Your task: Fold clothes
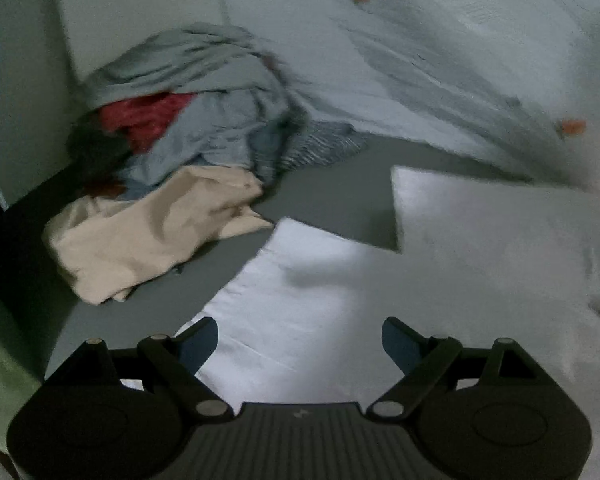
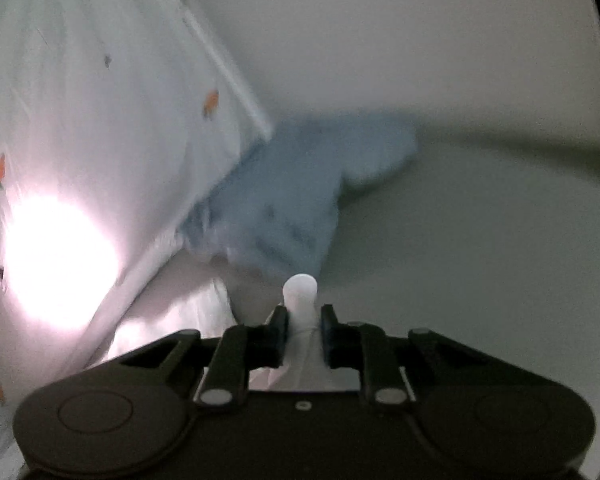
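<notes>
The right gripper [image 2: 304, 322] pinches a white cloth garment [image 2: 300, 300] to lift its edge; the left gripper [image 1: 300, 344] hangs spread, empty, above it.

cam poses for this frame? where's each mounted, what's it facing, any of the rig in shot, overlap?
Left wrist: on the left tool, angled down at a white garment on the grey surface, clothes pile beyond; its open fingers show.
Right wrist: on the right tool, facing a light blue garment; its fingers pinch white fabric.
Shared: the white carrot-print cloth.
</notes>
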`<state>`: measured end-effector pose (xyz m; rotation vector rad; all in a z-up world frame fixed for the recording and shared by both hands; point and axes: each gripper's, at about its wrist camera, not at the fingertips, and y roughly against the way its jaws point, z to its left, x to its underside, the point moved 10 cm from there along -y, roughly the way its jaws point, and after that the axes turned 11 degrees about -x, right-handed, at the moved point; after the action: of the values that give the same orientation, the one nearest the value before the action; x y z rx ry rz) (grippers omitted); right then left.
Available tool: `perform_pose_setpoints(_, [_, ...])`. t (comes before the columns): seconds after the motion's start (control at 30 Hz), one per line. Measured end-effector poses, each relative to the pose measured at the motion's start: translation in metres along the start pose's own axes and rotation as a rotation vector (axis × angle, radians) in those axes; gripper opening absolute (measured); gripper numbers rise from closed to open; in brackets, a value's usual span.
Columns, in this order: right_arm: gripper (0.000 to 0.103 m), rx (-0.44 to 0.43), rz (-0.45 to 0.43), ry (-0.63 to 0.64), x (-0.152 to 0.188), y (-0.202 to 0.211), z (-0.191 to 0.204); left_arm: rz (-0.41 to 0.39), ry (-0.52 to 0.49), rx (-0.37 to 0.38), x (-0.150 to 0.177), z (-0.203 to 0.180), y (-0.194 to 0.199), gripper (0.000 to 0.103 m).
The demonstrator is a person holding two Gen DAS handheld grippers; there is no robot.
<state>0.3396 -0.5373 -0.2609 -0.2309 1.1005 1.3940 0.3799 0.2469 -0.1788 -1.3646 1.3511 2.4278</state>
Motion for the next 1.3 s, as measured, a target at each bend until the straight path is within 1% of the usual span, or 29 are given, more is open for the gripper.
perform_pose_setpoints(0.03, [0.018, 0.051, 0.01, 0.066, 0.001, -0.004, 0.0, 0.012, -0.02, 0.012, 0.003, -0.005, -0.002, 0.09])
perform_pose_setpoints(0.07, [0.019, 0.115, 0.045, 0.148, 0.008, -0.013, -0.002, 0.027, -0.039, 0.026, 0.007, -0.01, -0.004, 0.09])
perform_pose_setpoints(0.13, [0.021, 0.254, 0.161, 0.329, 0.033, -0.036, -0.009, 0.064, -0.075, 0.047, 0.016, -0.019, -0.011, 0.09])
perform_pose_setpoints(0.17, [0.025, 0.298, 0.2, 0.399, 0.043, -0.04, -0.009, 0.082, -0.09, 0.049, 0.02, -0.022, -0.013, 0.09])
perform_pose_setpoints(0.23, [0.042, 0.369, 0.205, 0.495, 0.054, -0.036, 0.0, 0.1, -0.107, 0.058, 0.029, -0.025, -0.015, 0.092])
perform_pose_setpoints(0.27, [0.062, 0.375, 0.184, 0.517, 0.054, -0.031, 0.008, 0.11, -0.115, 0.068, 0.033, -0.026, -0.017, 0.096])
perform_pose_setpoints(0.3, [0.071, 0.376, 0.159, 0.538, 0.055, -0.026, 0.017, 0.121, -0.122, 0.078, 0.038, -0.027, -0.019, 0.097])
perform_pose_setpoints(0.33, [0.074, 0.37, 0.128, 0.558, 0.054, -0.02, 0.03, 0.132, -0.136, 0.088, 0.042, -0.028, -0.021, 0.097])
perform_pose_setpoints(0.37, [0.082, 0.357, 0.1, 0.576, 0.054, -0.016, 0.042, 0.142, -0.152, 0.092, 0.045, -0.029, -0.025, 0.097])
perform_pose_setpoints(0.4, [0.093, 0.326, 0.078, 0.587, 0.054, -0.013, 0.056, 0.154, -0.169, 0.094, 0.048, -0.031, -0.029, 0.097])
perform_pose_setpoints(0.47, [0.103, 0.222, 0.046, 0.598, 0.062, -0.01, 0.09, 0.168, -0.183, 0.102, 0.05, -0.033, -0.036, 0.097])
perform_pose_setpoints(0.5, [0.103, 0.153, 0.058, 0.599, 0.072, -0.012, 0.106, 0.176, -0.185, 0.116, 0.049, -0.034, -0.039, 0.097])
perform_pose_setpoints(0.57, [0.103, 0.022, 0.11, 0.609, 0.098, -0.019, 0.139, 0.183, -0.191, 0.146, 0.046, -0.036, -0.045, 0.097])
perform_pose_setpoints(0.63, [0.103, -0.081, 0.191, 0.639, 0.136, -0.027, 0.172, 0.185, -0.203, 0.162, 0.043, -0.036, -0.05, 0.098])
perform_pose_setpoints(0.7, [0.103, -0.149, 0.258, 0.654, 0.175, -0.03, 0.2, 0.186, -0.21, 0.175, 0.039, -0.032, -0.055, 0.098])
perform_pose_setpoints(0.77, [0.103, -0.219, 0.311, 0.629, 0.215, -0.032, 0.226, 0.187, -0.21, 0.192, 0.034, -0.026, -0.059, 0.098])
perform_pose_setpoints(0.8, [0.103, -0.239, 0.336, 0.611, 0.236, -0.033, 0.236, 0.189, -0.209, 0.195, 0.032, -0.021, -0.062, 0.098])
perform_pose_setpoints(0.87, [0.103, -0.249, 0.378, 0.586, 0.271, -0.036, 0.251, 0.202, -0.19, 0.201, 0.028, -0.013, -0.07, 0.098])
perform_pose_setpoints(0.97, [0.103, -0.197, 0.364, 0.572, 0.3, -0.039, 0.256, 0.22, -0.161, 0.227, 0.023, -0.002, -0.083, 0.098])
perform_pose_setpoints(1.0, [0.103, -0.17, 0.345, 0.552, 0.304, -0.041, 0.255, 0.22, -0.158, 0.24, 0.02, 0.0, -0.087, 0.098])
perform_pose_setpoints(1.07, [0.103, -0.125, 0.297, 0.577, 0.309, -0.043, 0.256, 0.202, -0.163, 0.266, 0.011, 0.0, -0.095, 0.098])
perform_pose_setpoints(1.13, [0.103, -0.112, 0.251, 0.59, 0.313, -0.044, 0.257, 0.174, -0.173, 0.291, -0.002, -0.003, -0.102, 0.098])
perform_pose_setpoints(1.2, [0.103, -0.11, 0.244, 0.584, 0.313, -0.044, 0.258, 0.137, -0.189, 0.315, -0.018, -0.01, -0.109, 0.098])
perform_pose_setpoints(1.3, [0.103, -0.109, 0.242, 0.581, 0.313, -0.044, 0.259, 0.088, -0.209, 0.357, -0.05, -0.032, -0.125, 0.098])
